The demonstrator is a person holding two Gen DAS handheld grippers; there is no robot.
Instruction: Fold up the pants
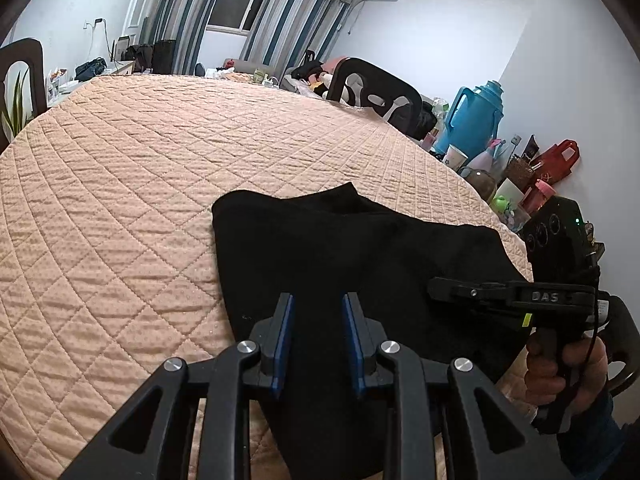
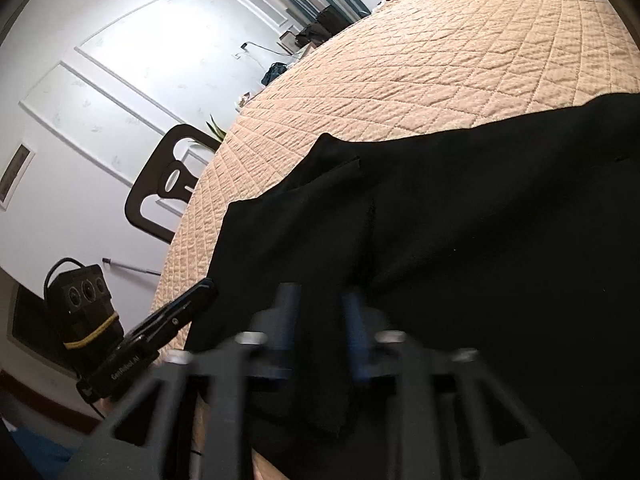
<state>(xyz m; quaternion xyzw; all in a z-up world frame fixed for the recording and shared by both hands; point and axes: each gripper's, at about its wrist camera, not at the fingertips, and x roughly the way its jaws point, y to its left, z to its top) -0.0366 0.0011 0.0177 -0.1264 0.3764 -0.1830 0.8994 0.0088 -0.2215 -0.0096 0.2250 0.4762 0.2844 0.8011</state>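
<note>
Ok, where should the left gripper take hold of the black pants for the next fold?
Probably the far left corner of the black pants: it lies flat on the quilted cover with bare cover around it. Bring the open left gripper in low from the left, one finger sliding under the edge.

Both wrist views look forward, low and close over the black pants (image 1: pixel 360 264) on the quilted bed (image 1: pixel 120 200); each catches the other tongs.
</note>
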